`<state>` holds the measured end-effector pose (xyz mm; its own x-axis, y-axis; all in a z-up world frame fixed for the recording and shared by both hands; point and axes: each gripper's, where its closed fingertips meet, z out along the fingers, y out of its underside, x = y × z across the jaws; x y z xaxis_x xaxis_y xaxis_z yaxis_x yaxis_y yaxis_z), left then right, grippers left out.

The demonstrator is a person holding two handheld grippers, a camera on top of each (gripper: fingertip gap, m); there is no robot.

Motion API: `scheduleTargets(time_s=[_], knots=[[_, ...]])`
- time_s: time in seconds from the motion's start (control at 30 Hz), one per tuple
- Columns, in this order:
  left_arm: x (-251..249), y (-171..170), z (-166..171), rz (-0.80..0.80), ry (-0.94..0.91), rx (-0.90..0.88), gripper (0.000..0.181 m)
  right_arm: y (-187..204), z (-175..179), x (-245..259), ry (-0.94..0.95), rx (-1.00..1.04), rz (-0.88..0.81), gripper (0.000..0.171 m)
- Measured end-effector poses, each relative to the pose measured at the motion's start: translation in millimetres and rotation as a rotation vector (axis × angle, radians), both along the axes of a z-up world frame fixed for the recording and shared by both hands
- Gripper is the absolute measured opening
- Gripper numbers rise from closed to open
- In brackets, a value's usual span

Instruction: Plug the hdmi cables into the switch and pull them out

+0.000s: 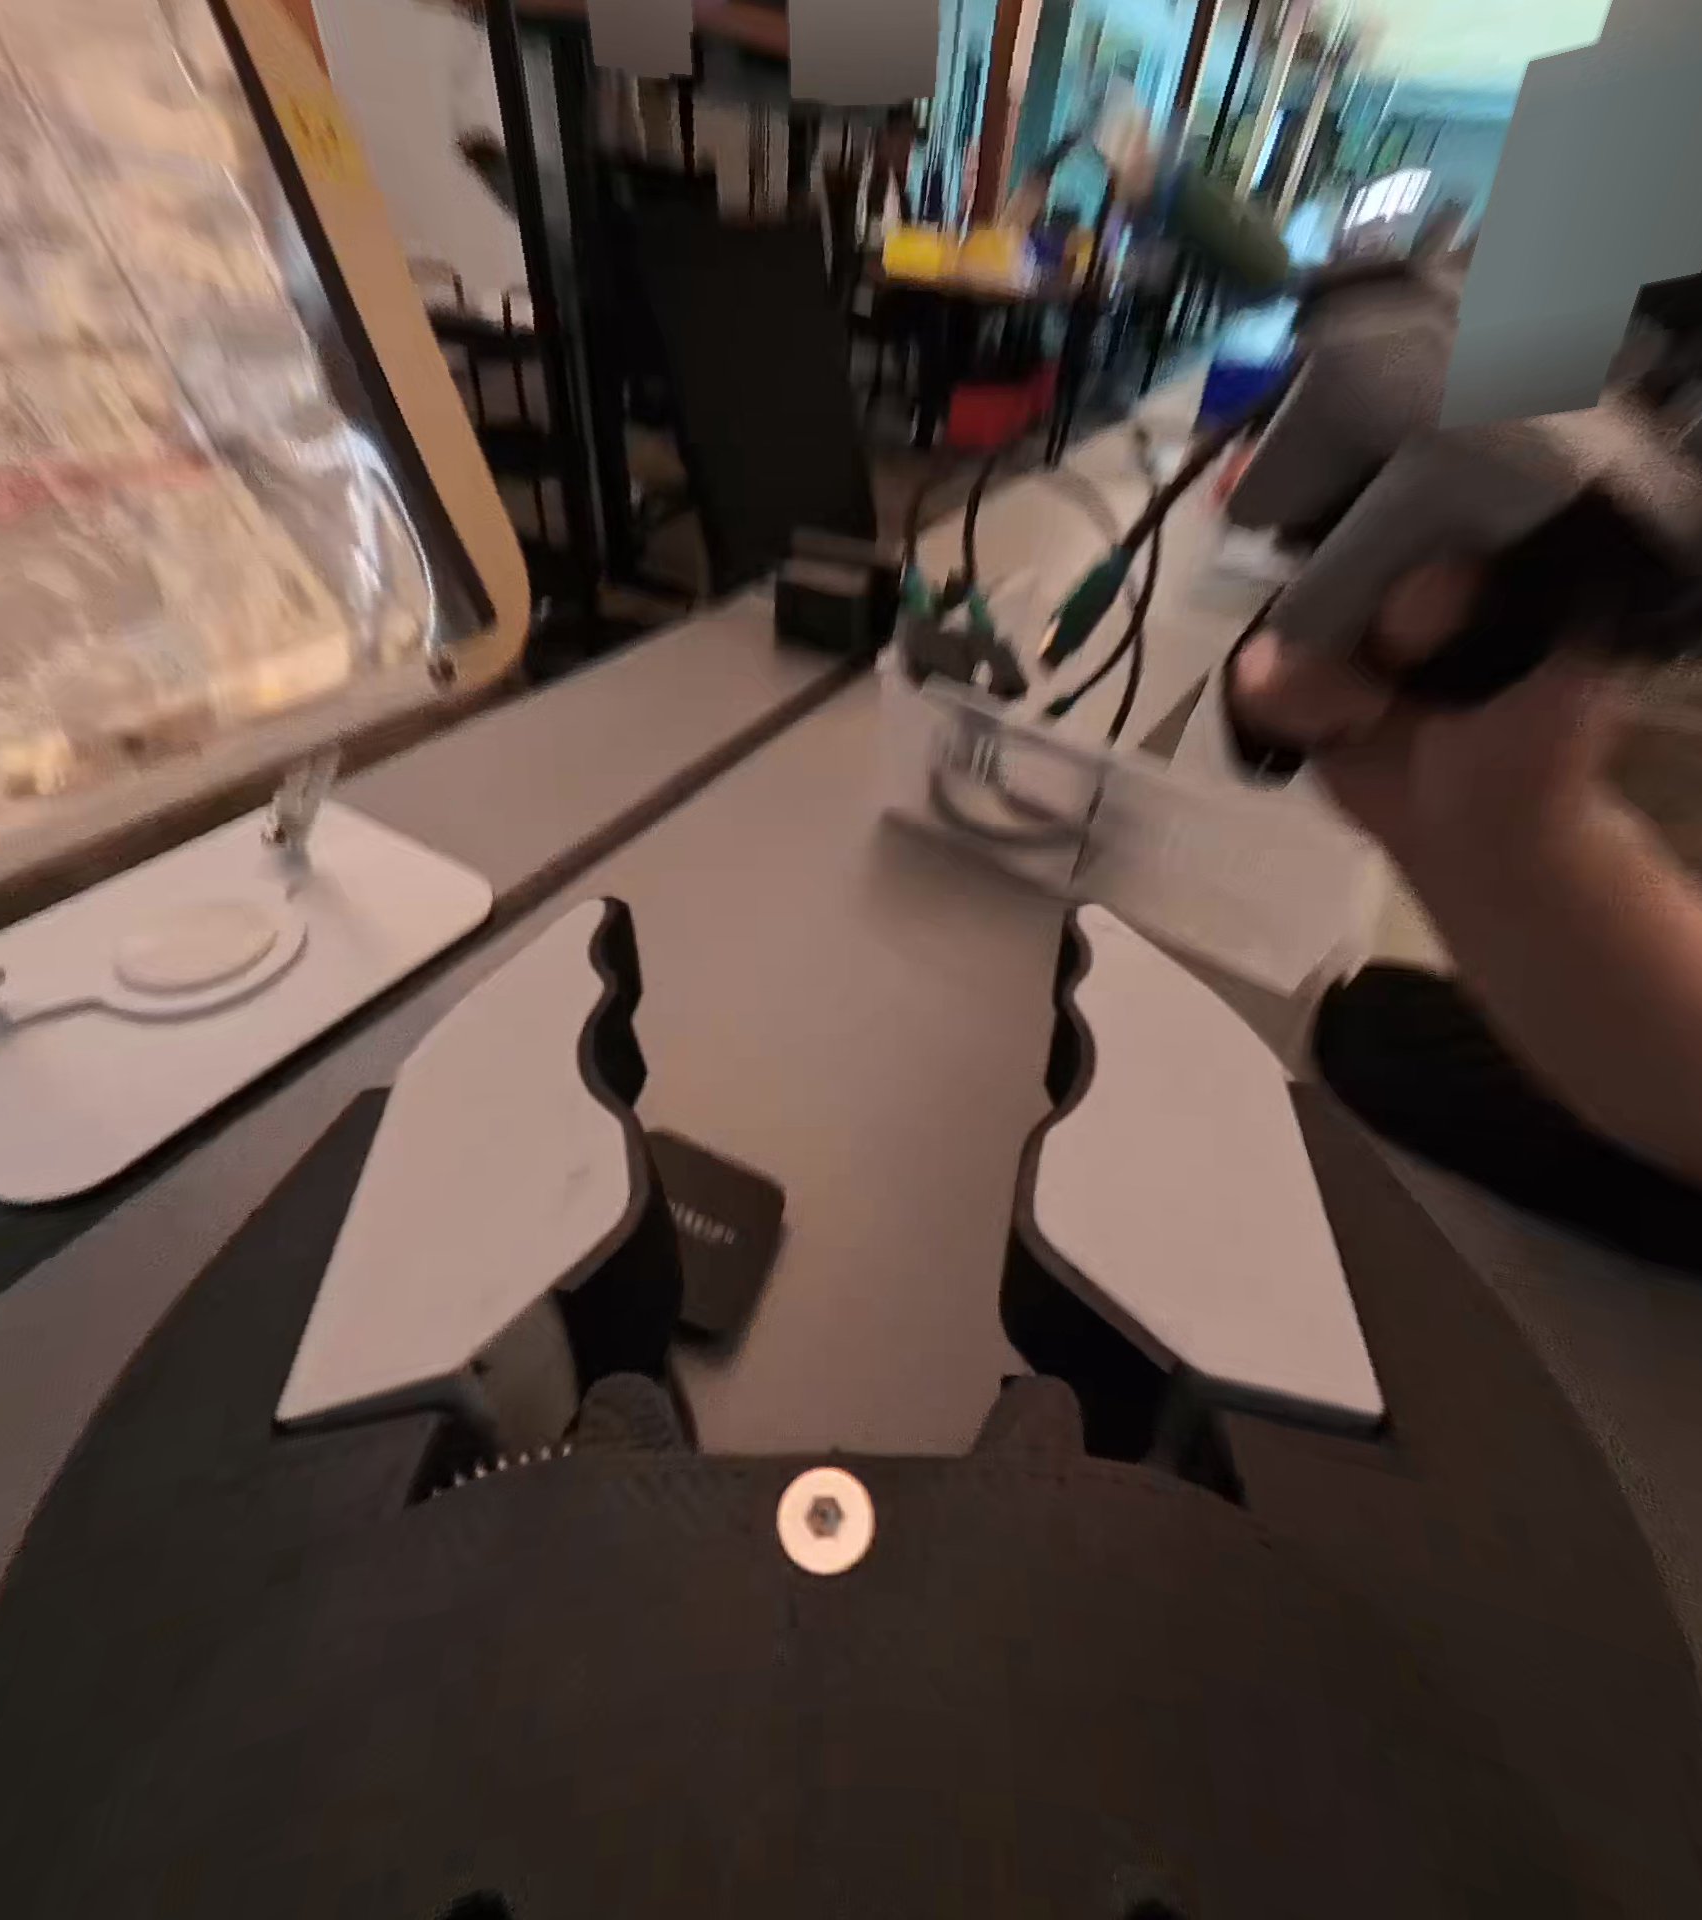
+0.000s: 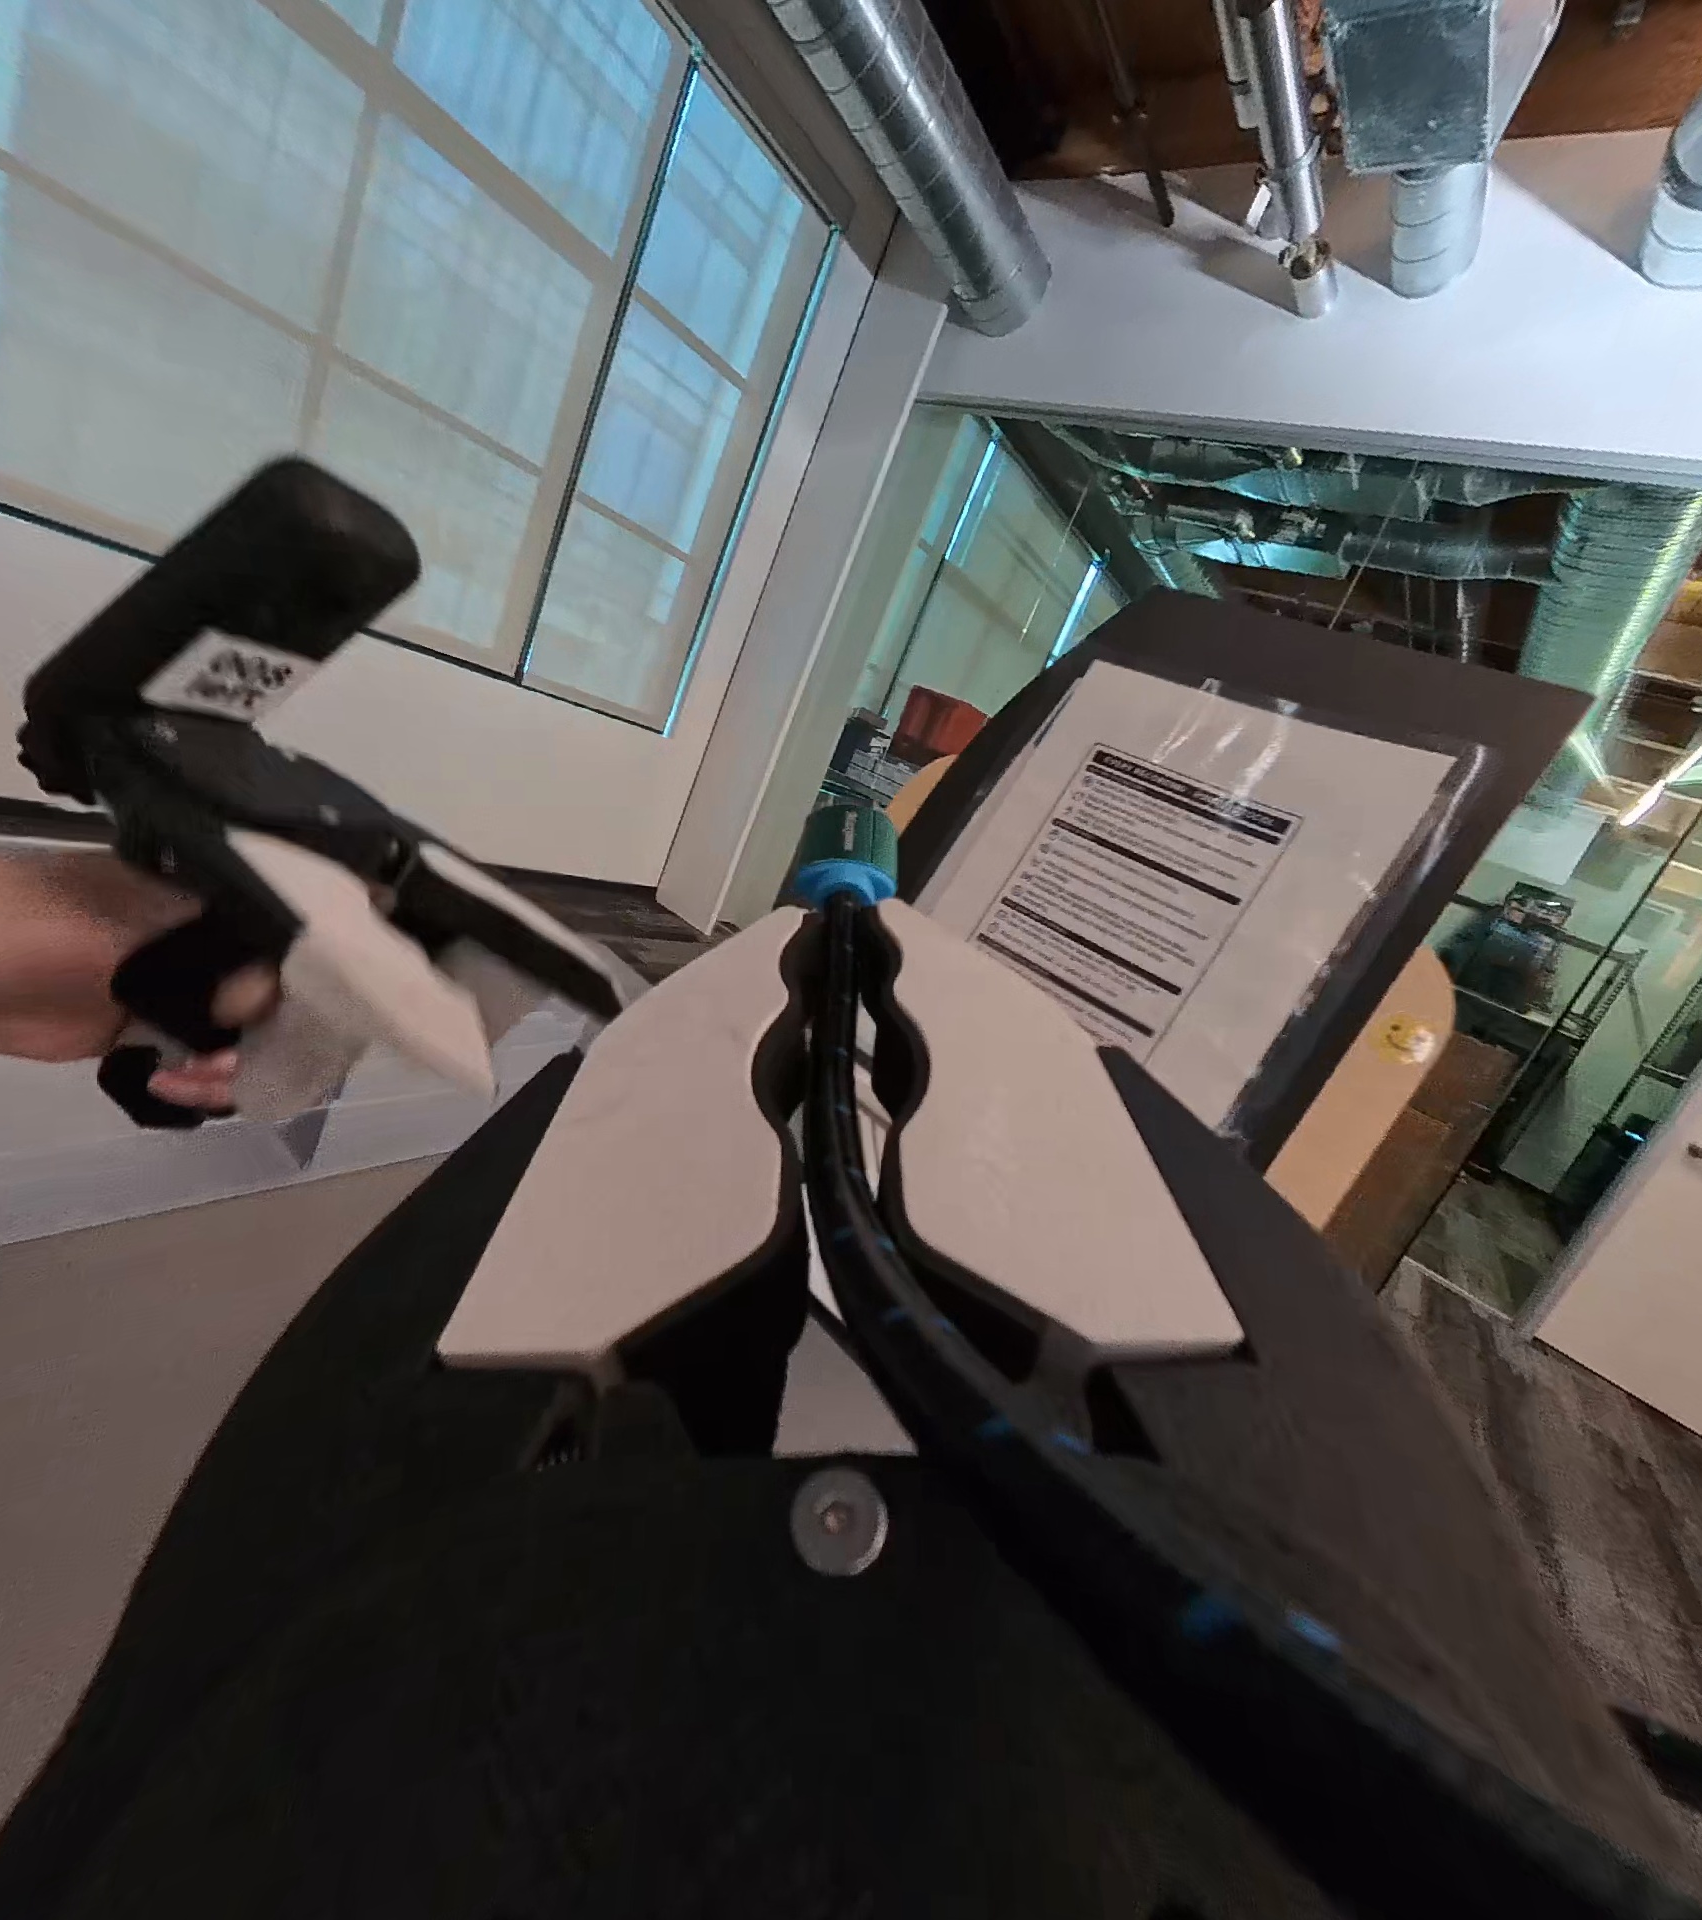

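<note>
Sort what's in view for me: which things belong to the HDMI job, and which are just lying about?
Job:
- cable, clamped in the right gripper, green plug past the tips
- more green-ended cables farther along the table
- left gripper, open, holding nothing

Lying about:
- white stand base
- small black device
- framed sheet
- clear bin

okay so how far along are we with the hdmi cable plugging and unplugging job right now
Partly along, by the look of it. The right gripper is shut on one hdmi cable, lifted clear. The left gripper is open and empty. The blurry switch seems to have cables plugged in; those look left.
</note>
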<state>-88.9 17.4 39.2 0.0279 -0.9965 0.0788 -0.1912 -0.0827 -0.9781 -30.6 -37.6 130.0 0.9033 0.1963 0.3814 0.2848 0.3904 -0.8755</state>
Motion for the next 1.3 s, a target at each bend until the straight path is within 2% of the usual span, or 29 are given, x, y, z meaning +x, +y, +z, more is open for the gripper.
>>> scheduleTargets(time_s=[0.03,0.23,0.33,0.43,0.5,0.73,0.83,0.97,1.1,1.23,1.3], knots=[[7.1,0.8,-18.1,0.004,0.069,0.025,0.080,-1.4,2.8,3.9,-0.004,-0.003,-0.007,0.007],[33.6,23.1,-113.0,0.069,0.232,0.163,0.084,-8.3,13.3,17.2,-0.004,0.011,-0.040,0.007],[32.4,30.7,-144.8,0.067,0.313,0.193,0.087,-6.7,12.0,18.5,-0.009,-0.001,-0.042,0.008],[29.1,32.2,-175.2,0.041,0.439,0.232,0.097,-3.9,9.0,18.5,-0.009,-0.015,-0.036,0.008],[25.4,41.8,-189.1,0.077,0.501,0.283,0.098,-2.2,6.8,18.0,-0.010,-0.022,-0.033,0.008],[28.9,51.1,-190.4,0.056,0.499,0.279,0.092,0.5,4.1,15.9,-0.026,-0.024,-0.041,0.007],[29.3,47.1,-195.0,0.019,0.526,0.226,0.081,3.0,1.1,15.6,-0.028,-0.036,-0.039,0.008],[23.3,48.1,-199.8,0.045,0.567,0.156,0.079,6.3,-3.1,16.3,-0.034,-0.051,-0.045,0.008],[17.5,41.1,-201.3,0.022,0.577,0.144,0.079,10.7,-8.4,16.6,-0.045,-0.067,-0.051,0.008],[21.5,50.9,-198.2,0.101,0.579,0.200,0.094,14.5,-13.4,14.3,-0.053,-0.081,-0.048,0.006],[24.8,52.0,-198.6,0.124,0.581,0.187,0.094,14.8,-14.0,13.0,-0.064,-0.080,-0.052,0.008]])
